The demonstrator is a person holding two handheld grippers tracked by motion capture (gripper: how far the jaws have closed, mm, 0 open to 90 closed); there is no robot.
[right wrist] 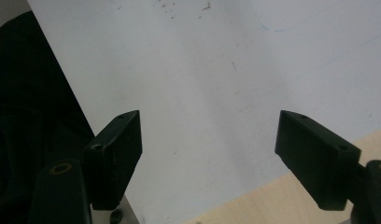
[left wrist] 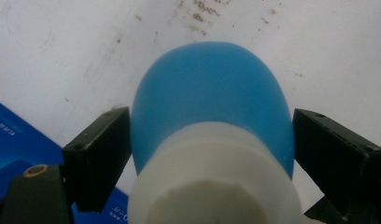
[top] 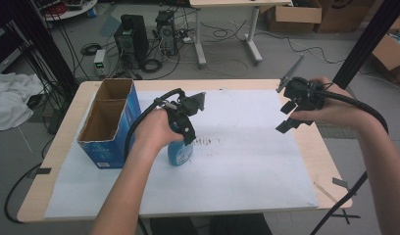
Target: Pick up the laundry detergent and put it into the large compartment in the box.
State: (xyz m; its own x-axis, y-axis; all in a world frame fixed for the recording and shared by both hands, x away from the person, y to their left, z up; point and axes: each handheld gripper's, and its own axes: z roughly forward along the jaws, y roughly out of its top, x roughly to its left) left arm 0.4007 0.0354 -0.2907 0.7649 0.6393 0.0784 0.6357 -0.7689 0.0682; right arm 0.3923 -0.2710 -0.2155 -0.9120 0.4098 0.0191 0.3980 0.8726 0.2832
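White paper point(top: 247, 161) covers most of my tabletop point(top: 65, 122), and the floor behind it is full of cables and boxes. From the high view, my left tongs point(top: 184, 128) sit over a blue bottle point(top: 180, 152) that stands a little left of the middle of the paper. A blue cardboard box point(top: 110, 125) with its top open stands at about nine o'clock from the bottle, just beside my left hand point(top: 156, 129). My right tongs point(top: 287, 115) hang in the air at about two o'clock from the bottle, well apart from it.

In the left gripper view, the blue bottle point(left wrist: 212, 98) sits between my two jaws, white neck point(left wrist: 216, 177) toward me. The jaws are right at its sides. I cannot tell if they press it or only touch it. It looks smooth and round, so I think it could slip. It looks like light plastic that may squash. I would grab low on the neck, where it gets narrow.

In the right gripper view, my right tongs point(right wrist: 209, 161) are wide open with nothing in them. Below is bare paper point(right wrist: 216, 70), and the tabletop edge point(right wrist: 272, 205) shows at five o'clock. I have lots of free room to the right, and little on the box side.
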